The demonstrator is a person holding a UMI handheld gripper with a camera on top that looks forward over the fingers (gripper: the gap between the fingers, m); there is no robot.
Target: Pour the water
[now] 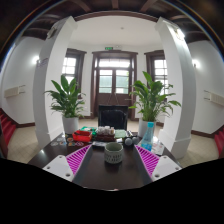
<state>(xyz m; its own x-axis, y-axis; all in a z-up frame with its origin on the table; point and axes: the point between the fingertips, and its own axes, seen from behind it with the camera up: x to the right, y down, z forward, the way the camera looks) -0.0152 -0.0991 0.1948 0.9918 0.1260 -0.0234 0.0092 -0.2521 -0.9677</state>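
A small pale ribbed cup (pixel 114 153) stands upright on the dark table (pixel 100 172), between my two fingers and a little ahead of them. My gripper (pixel 113 163) is open: the magenta pads (pixel 77 158) sit wide apart, with a clear gap on each side of the cup. Nothing is held. Beyond the cup, at the far side of the table, a dark teapot (pixel 130 140) rests on a dark tea tray (pixel 98 138). I cannot tell whether the cup holds water.
A red box (pixel 81 137) lies at the table's far left. A tall bottle with a blue label (pixel 150 132) stands far right. Potted plants (pixel 68 100) flank a dark chair (pixel 113 118) and a glazed door (pixel 113 78) behind.
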